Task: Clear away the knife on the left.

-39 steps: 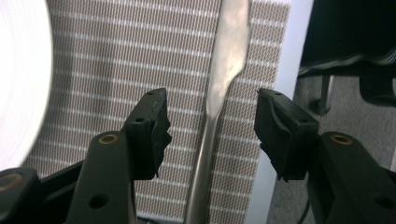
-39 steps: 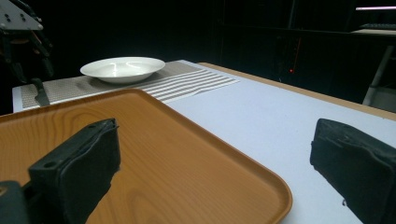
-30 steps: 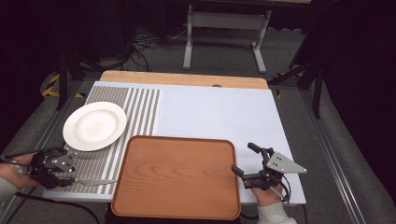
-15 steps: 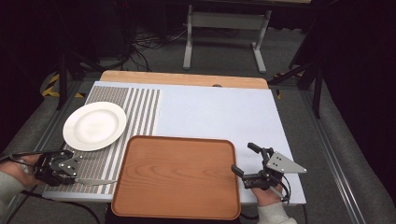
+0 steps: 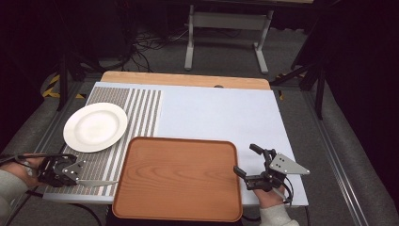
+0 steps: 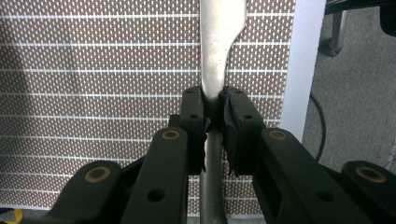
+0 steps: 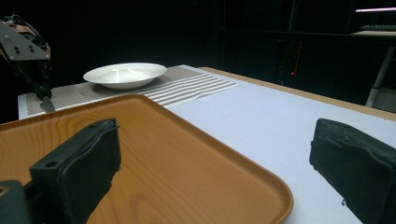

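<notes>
The left gripper (image 5: 75, 175) sat at the near left corner of the surface (image 5: 221, 113), over the striped placemat (image 5: 141, 108), with its fingers (image 6: 194, 116) closed tight on the handle of a table knife (image 5: 96, 182). In the left gripper view the metal handle ran straight up between the two fingers and widened toward the blade above them, with the woven mat beneath it. From the high view the blade pointed right, toward the wooden tray (image 5: 179, 176), and lay flat or nearly flat on the mat; whether it actually touched the mat could not be told. A white plate (image 5: 95, 127) stood on the placemat beyond the left gripper, apart from the knife and just left of the tray's far corner. The tray lay at the near edge of the surface, between the two grippers. The right gripper (image 5: 249, 162) rested at the tray's right edge on the pale blue part of the surface, held by a hand (image 5: 270, 197). Its fingers (image 7: 79, 163) stood wide apart and gripped nothing; in the right gripper view the tray rim passed between them, and the plate (image 7: 125, 74) showed beyond.
</notes>
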Tool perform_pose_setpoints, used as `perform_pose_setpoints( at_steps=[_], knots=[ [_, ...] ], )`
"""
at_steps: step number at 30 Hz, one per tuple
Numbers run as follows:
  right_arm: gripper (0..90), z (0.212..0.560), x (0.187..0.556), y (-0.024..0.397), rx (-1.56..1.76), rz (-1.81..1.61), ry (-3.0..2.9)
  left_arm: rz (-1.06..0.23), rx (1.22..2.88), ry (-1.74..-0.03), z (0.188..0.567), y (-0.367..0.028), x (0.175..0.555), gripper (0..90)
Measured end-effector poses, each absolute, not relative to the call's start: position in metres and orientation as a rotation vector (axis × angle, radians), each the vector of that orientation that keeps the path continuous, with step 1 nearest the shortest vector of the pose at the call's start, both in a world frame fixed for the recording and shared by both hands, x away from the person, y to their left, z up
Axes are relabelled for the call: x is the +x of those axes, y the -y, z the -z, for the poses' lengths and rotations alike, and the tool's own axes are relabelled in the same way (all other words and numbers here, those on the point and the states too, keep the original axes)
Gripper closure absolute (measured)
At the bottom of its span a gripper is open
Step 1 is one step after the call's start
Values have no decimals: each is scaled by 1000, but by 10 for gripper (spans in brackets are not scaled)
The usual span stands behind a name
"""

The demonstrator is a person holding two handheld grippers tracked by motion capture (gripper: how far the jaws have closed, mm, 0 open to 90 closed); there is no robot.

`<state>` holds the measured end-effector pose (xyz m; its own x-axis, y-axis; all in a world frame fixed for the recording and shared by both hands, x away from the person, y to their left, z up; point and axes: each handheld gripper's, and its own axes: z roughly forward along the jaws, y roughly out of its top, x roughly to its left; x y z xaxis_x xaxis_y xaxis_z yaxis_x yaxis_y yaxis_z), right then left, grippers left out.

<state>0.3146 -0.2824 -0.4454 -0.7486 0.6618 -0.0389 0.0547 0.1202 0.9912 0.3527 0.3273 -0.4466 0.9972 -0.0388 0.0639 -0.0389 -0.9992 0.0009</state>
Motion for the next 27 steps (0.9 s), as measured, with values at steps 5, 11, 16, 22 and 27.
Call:
perform_pose_setpoints(
  at_steps=[5,11,16,22,27],
  knots=[
    [25,445,314,282,692,-1671,-1925,-102,3143,62,447,-326,353,795],
    [24,445,315,283,693,-1671,-1924,-102,3145,69,446,-326,353,796],
    [25,446,315,282,693,-1673,-1927,-83,3140,46,446,-327,354,798],
    [25,446,315,283,695,-1671,-1925,-99,3138,40,443,-327,354,798],
    [25,446,315,283,692,-1669,-1925,-124,3105,-12,434,-334,354,801]
  ],
)
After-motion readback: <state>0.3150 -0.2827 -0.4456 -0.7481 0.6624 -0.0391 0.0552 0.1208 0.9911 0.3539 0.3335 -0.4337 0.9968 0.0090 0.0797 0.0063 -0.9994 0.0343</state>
